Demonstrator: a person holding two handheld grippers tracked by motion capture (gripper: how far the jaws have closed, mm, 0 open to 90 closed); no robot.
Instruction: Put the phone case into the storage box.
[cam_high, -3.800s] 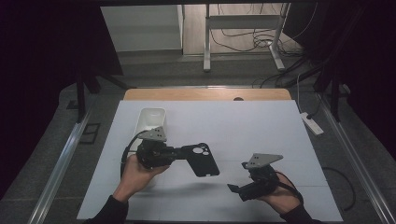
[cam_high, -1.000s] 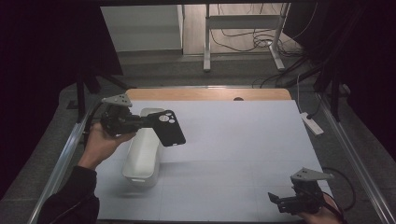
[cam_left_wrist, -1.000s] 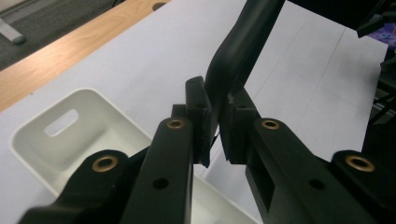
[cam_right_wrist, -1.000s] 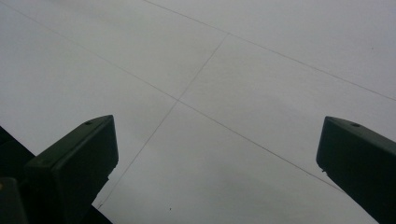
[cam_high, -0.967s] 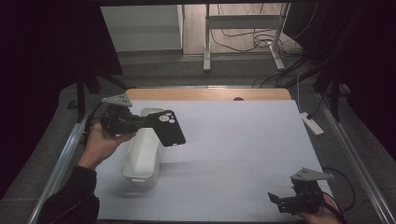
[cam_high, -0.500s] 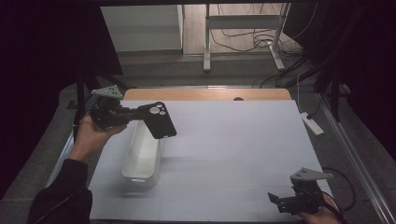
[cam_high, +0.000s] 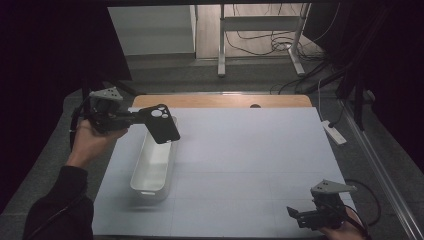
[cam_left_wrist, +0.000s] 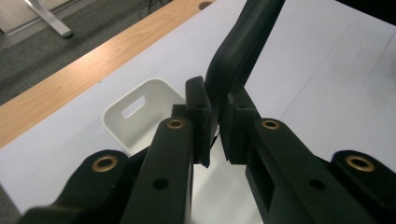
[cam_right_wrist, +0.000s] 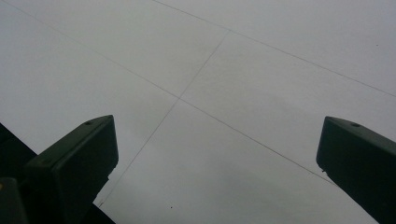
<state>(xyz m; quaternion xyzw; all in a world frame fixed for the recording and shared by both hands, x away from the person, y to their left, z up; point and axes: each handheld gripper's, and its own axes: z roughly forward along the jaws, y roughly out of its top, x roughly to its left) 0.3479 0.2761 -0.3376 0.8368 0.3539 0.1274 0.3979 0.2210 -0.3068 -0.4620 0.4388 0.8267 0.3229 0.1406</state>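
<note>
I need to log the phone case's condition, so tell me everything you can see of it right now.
The phone case is black, matte, rubbery-looking, with a camera cutout of three round holes at its upper end. It hangs in the air, tilted, above the far end of the white bin, touching neither bin nor table. The left gripper is shut on one edge; in the left gripper view the pads pinch its thin wall, which curves upward.

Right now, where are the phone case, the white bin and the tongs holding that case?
phone case (cam_high: 161, 124), high view, middle of its black back.
white bin (cam_high: 141, 186), high view, near rim.
left tongs (cam_left_wrist: 215, 125), left gripper view, between the tips clamping the case.
</note>
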